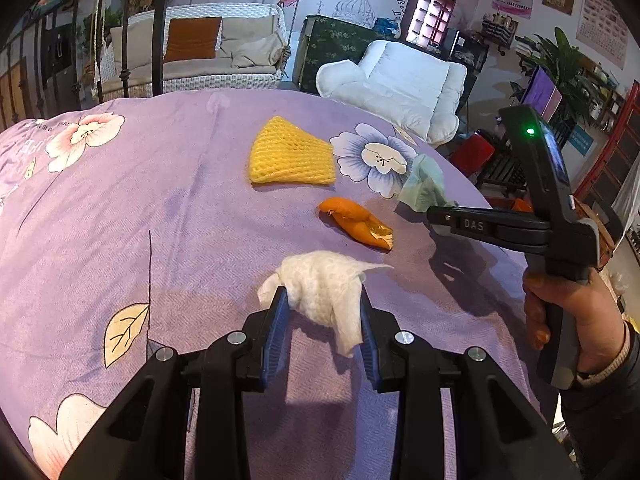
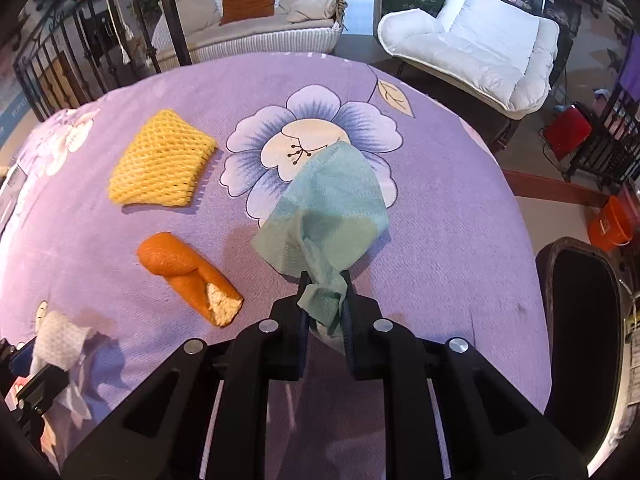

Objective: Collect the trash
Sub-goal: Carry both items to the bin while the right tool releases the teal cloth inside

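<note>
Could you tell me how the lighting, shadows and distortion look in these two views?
Left wrist: strong fisheye curve, sharp focus, right gripper casts a dark shadow on the cloth. Right wrist: same bulge, pinkish cast at the left edge, soft shadow beside the peel.

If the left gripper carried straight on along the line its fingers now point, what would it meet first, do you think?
Beyond the white tissue it already grips, the left gripper would probably reach the orange peel first, on the purple cloth; depth is uncertain.
</note>
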`<state>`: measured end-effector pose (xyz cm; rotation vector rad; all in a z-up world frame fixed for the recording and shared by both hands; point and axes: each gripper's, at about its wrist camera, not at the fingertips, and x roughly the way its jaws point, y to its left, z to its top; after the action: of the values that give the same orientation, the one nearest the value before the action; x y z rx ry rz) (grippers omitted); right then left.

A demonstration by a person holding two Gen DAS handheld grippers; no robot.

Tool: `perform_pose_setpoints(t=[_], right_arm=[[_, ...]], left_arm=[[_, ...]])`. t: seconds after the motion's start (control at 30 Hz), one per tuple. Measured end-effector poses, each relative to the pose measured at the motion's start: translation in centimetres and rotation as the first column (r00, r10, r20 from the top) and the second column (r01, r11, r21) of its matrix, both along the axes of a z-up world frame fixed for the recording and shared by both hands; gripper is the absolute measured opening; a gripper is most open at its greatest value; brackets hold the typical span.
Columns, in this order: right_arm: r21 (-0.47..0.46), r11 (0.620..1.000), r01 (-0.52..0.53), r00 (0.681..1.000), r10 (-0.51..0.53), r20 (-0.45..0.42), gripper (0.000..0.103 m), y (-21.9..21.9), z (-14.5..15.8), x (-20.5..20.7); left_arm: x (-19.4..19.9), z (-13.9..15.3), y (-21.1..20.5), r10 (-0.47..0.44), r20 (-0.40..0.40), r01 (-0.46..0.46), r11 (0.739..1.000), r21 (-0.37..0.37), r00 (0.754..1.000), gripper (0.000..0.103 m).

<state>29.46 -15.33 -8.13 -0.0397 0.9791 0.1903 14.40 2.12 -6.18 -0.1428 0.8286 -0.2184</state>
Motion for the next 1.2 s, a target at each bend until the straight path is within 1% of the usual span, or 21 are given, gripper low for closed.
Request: perform_pose_setpoints(t=[0.13, 0.27, 0.43, 0.7, 0.83, 0.93, 1.07, 1.2], right_arm=[[0.037, 0.999, 0.017, 1.0, -0.018, 0.019, 0.015, -1.0, 0.4, -1.6], [0.046, 0.999, 0.027, 0.999, -0.029, 0.041, 0.015, -1.7, 1.0, -3.1], [0.098, 0.993, 0.061, 0.996, -0.067, 0.066, 0.015, -3.7, 1.7, -5.7], [0.096, 0.986, 0.135, 0.981, -0.147, 0.128, 0.015, -8.1, 2.7, -9.8], [0.088, 0.977, 0.195, 0.966, -0.207, 0.157, 0.015, -10.9, 2.7, -11.9], [0.102, 0.964, 0.247, 0.952, -0.26, 0.158, 0.015, -13.5, 2.6, -13.3], [0.105, 0.945, 0.309, 0.933, -0.322, 0.159, 0.015, -16.5, 2.3, -14.6], [0.098, 0.926, 0.366, 0.914, -0.377, 0.151, 0.015, -19.3, 1.6, -15.3]], left_arm=[[-0.4, 0.2, -0.6, -0.011, 0.006, 0.011, 1.0, -0.004, 1.0, 0.034], [-0.9, 0.4, -1.5, -0.029, 0.013, 0.029, 1.0, -0.004, 0.999, 0.034], [-1.6, 0.7, -3.2, -0.07, 0.025, 0.07, 0.997, -0.014, 0.997, 0.034], [-2.3, 0.9, -7.2, -0.158, 0.042, 0.159, 0.987, -0.015, 0.987, 0.034], [-2.5, 1.1, -9.7, -0.217, 0.048, 0.217, 0.976, -0.007, 0.975, 0.034], [-2.8, 1.3, -11.6, -0.256, 0.061, 0.257, 0.966, 0.003, 0.965, 0.034], [-3.1, 1.3, -13.9, -0.315, 0.057, 0.315, 0.949, 0.016, 0.947, 0.034], [-3.3, 1.5, -15.9, -0.36, 0.061, 0.36, 0.933, 0.01, 0.931, 0.034]])
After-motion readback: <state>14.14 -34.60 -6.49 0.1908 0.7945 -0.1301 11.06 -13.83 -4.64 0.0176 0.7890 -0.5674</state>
